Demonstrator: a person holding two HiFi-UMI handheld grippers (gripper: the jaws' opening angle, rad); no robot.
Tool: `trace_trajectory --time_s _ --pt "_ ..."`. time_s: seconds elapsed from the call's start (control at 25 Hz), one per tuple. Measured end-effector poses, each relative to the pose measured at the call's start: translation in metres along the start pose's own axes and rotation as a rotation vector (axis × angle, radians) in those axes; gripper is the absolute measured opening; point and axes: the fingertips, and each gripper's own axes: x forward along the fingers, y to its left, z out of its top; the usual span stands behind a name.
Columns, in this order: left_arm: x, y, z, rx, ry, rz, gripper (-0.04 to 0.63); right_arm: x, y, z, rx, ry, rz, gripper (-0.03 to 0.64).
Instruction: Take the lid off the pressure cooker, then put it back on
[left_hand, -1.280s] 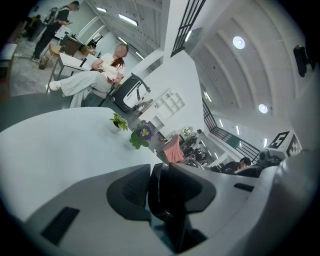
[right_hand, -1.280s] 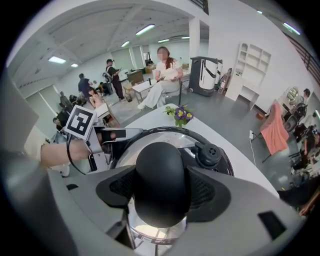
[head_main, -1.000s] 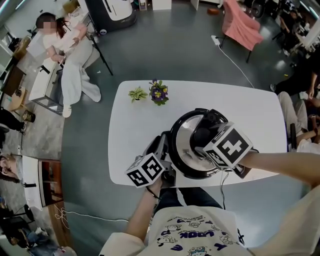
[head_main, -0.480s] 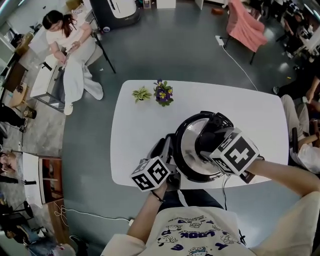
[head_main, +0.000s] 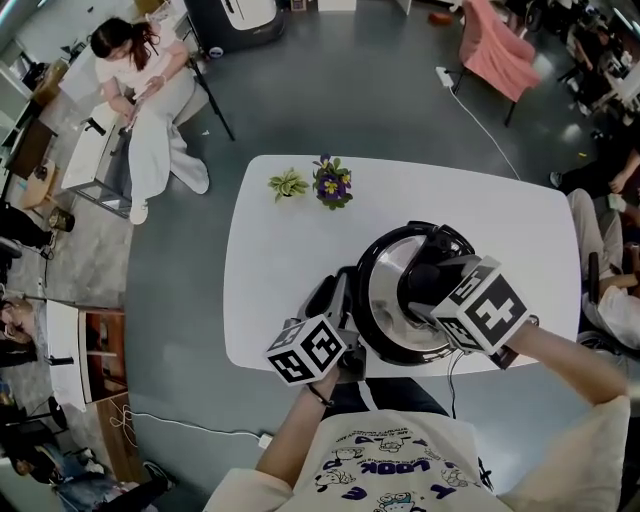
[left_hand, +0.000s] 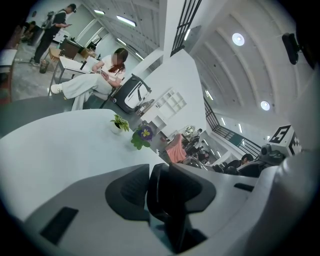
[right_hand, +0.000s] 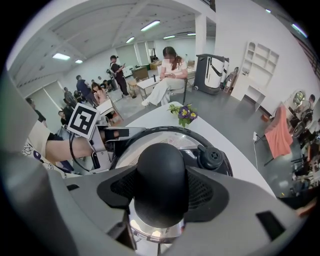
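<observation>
The pressure cooker (head_main: 372, 342) is a round black pot standing upright on the white worktop (head_main: 280, 270), near its front edge. The lid (head_main: 385, 290) sits level on the pot and is polished metal inside a black rim. A black domed knob (right_hand: 161, 172) rises from the lid's centre, clamped between the jaws of the right hand-held gripper (right_hand: 161, 195). A round black valve (right_hand: 211, 157) sits just beside the knob. The left hand-held gripper (left_hand: 167, 202) grips the pot's black side handle (left_hand: 159, 182).

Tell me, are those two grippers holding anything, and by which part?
The right gripper grips the lid by its black knob. The left gripper clamps a black handle at the side of the cooker.
</observation>
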Motion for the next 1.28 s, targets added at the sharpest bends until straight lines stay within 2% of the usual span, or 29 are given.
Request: trace_trajectory --time_s 0.24,0.48,0.8,1.08,1.28 --pt "-0.002 0.000 0.000 0.009 -0.001 -0.002 0.129 -0.009 -0.001 0.004 0.008 -0.005 0.010 0.295" --pt "-0.002 0.000 0.001 0.041 0.007 -0.001 0.130 -0.016 -0.003 0.007 -0.027 -0.017 -0.026 0.295" --pt "-0.007 0.000 0.008 0.059 -0.009 0.004 0.130 -0.021 0.005 0.005 -0.068 -0.027 -0.027 0.295" --pt "-0.016 0.006 0.028 0.090 -0.063 0.025 0.130 -0.025 0.006 0.003 -0.040 -0.049 -0.007 0.295" --pt "-0.019 -0.009 0.042 0.152 -0.095 0.015 0.130 -0.034 -0.002 -0.004 0.009 -0.063 -0.014 0.295"
